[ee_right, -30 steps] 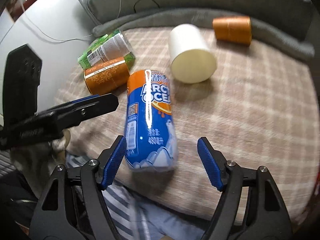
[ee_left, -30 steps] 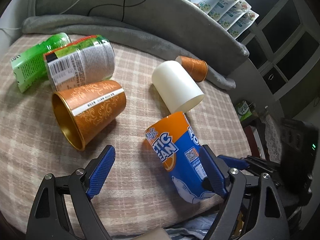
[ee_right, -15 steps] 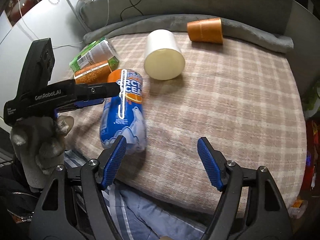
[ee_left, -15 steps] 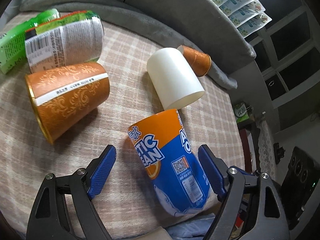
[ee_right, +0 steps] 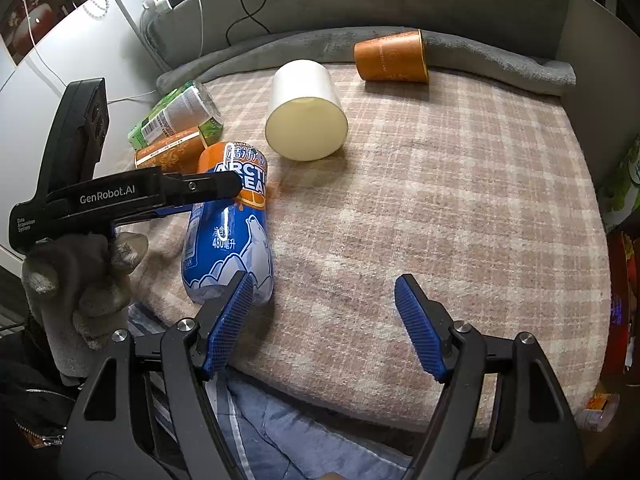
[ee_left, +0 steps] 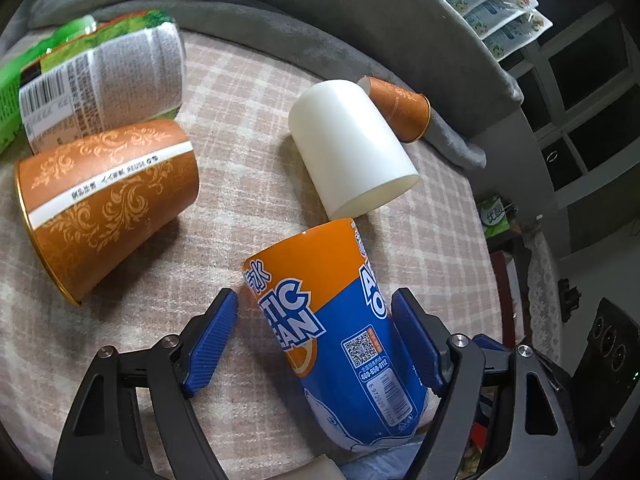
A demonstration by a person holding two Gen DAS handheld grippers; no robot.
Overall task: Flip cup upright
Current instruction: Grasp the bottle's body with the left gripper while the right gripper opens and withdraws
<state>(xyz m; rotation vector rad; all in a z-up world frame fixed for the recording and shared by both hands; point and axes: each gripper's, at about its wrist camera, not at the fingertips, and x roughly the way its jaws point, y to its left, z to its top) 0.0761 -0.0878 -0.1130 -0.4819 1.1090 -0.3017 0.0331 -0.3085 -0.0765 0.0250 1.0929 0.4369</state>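
A blue and orange cup (ee_left: 344,332) printed with a polar bear lies on its side near the front edge of a plaid cloth; it also shows in the right wrist view (ee_right: 232,232). My left gripper (ee_left: 316,340) is open with its jaws on either side of this cup, the right pad close against it. My right gripper (ee_right: 324,328) is open and empty, just right of the cup's lower end. A white cup (ee_left: 352,152), a large patterned orange cup (ee_left: 104,200) and a small orange cup (ee_left: 404,104) also lie on their sides.
A can with a green and white label (ee_left: 104,76) lies at the far left beside a green packet (ee_right: 160,120). A grey padded rim (ee_right: 480,48) curves along the back of the plaid cloth (ee_right: 460,200). Blue fabric (ee_right: 304,432) hangs below the front edge.
My left gripper has moved forward so its jaws now straddle the blue and orange cup. My right gripper has drawn back and to the right, off the cup.
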